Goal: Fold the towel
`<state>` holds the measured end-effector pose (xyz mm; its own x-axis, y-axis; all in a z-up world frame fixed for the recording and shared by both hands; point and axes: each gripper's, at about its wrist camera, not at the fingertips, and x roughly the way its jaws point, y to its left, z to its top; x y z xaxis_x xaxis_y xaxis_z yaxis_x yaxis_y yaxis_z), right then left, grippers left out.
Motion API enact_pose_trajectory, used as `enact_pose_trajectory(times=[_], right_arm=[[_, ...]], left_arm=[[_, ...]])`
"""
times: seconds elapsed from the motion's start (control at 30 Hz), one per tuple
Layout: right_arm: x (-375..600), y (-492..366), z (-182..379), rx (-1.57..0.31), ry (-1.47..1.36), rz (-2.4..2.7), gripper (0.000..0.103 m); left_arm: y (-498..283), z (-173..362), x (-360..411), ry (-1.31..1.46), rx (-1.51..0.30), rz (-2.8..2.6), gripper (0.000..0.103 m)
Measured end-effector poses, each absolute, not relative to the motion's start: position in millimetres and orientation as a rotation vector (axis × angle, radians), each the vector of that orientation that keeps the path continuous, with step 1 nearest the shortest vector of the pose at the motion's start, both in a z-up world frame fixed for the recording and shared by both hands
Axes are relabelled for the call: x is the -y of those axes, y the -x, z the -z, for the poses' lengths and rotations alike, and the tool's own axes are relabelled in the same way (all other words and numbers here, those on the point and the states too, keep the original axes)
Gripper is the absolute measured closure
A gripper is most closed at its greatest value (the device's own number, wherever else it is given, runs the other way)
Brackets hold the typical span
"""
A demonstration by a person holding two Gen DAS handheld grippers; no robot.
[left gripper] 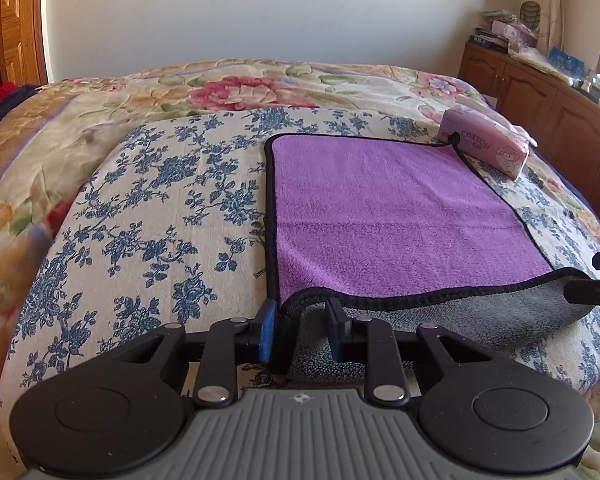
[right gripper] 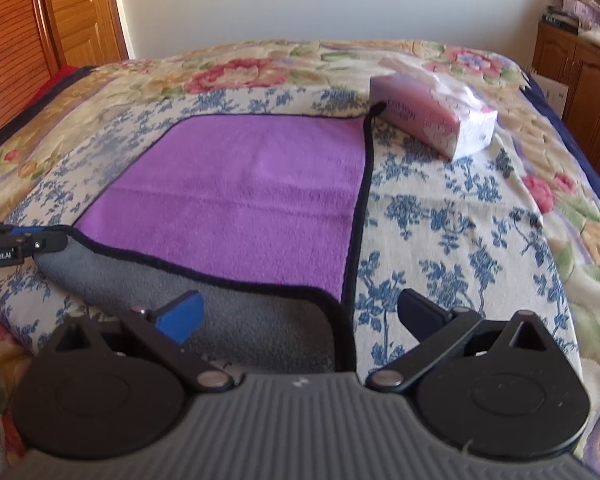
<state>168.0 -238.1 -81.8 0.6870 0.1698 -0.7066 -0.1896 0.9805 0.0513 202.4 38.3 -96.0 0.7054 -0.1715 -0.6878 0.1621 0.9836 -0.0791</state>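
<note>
A purple towel [left gripper: 384, 208] with a black hem and grey underside lies on the bed; it also shows in the right wrist view [right gripper: 244, 196]. Its near edge is turned up, showing grey [right gripper: 236, 320]. My left gripper [left gripper: 300, 328] is shut on the towel's near left corner, the hem pinched between its fingers. It appears at the left edge of the right wrist view [right gripper: 40, 242]. My right gripper [right gripper: 300, 316] is open, its fingers wide apart astride the near right corner. Its fingertips [left gripper: 592, 292] show at the right edge of the left wrist view.
A pink tissue pack [right gripper: 432, 120] lies by the towel's far right corner, also in the left wrist view [left gripper: 484, 148]. The bed carries a blue-flowered sheet [left gripper: 168, 208] and a floral blanket [left gripper: 240, 88]. A wooden cabinet [left gripper: 540, 100] stands right, a wooden door [right gripper: 60, 12] left.
</note>
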Motion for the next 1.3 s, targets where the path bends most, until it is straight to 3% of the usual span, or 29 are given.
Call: enact_pose_trajectory(times=[0.13, 0.2, 0.53, 0.73, 0.9, 1.03, 1.07, 1.3], right_arm=[[241, -170, 82, -0.804, -0.001, -0.218, 0.001], [244, -171, 82, -0.813, -0.017, -0.225, 0.011], [248, -175, 84, -0.862, -0.05, -0.263, 0.036], [248, -176, 85, -0.883, -0.031, -0.262, 0.057], [250, -175, 85, -0.88, -0.016, -0.251, 0.081], [252, -176, 85, -0.88, -0.007, -0.246, 0.085], [252, -176, 85, -0.88, -0.006, -0.247, 0.093], [254, -176, 84, -0.862, -0.011, -0.241, 0.099]], left_arm=[[-202, 97, -38, 0.011, -0.774, 0.186, 0.074], [-201, 97, -38, 0.013, -0.774, 0.186, 0.074], [-202, 99, -37, 0.005, -0.784, 0.186, 0.08], [-202, 98, -38, 0.006, -0.786, 0.186, 0.086], [-202, 98, -38, 0.006, -0.785, 0.188, 0.091], [-200, 95, -35, 0.003, -0.781, 0.193, 0.094], [-200, 95, -34, 0.0, -0.779, 0.194, 0.095], [-196, 87, -31, 0.003, -0.745, 0.208, 0.097]])
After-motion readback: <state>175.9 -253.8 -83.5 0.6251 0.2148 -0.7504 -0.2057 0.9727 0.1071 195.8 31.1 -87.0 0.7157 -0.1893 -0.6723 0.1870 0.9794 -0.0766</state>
